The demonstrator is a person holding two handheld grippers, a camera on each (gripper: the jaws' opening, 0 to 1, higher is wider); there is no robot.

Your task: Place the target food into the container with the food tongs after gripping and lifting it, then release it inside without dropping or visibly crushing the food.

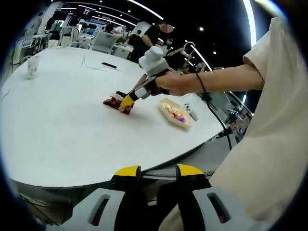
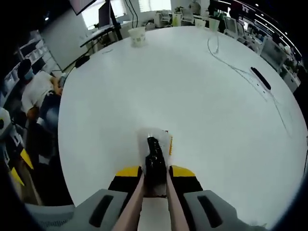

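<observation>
The dark food piece (image 2: 154,154) sits between the tips of the food tongs (image 2: 153,192), low over the white round table (image 2: 183,86), just in front of a clear wrapper or packet (image 2: 161,140) with a yellow mark on it. The tongs are pinkish and their two arms run down between the jaws of the right gripper (image 2: 155,172), which are pressed narrow on them, so the tongs are squeezed closed. In the left gripper view the right gripper (image 1: 127,102) is at a dark red food pile (image 1: 113,102) on the table, and the container (image 1: 175,113), a pale tray which already has some colourful food inside, lies near it but apart, toward the person's side. The left gripper (image 1: 159,170) is low at the table edge with its jaws moderately apart and nothing between them. I judge that the risk now is in the squeeze: too much pressure can crush the piece, and too little can let it slip during the carry to the tray. The wrapper may also stick and come up with it. I cannot tell if the food is lifted off the table or touches it, and what kind of food it is stays unclear.
</observation>
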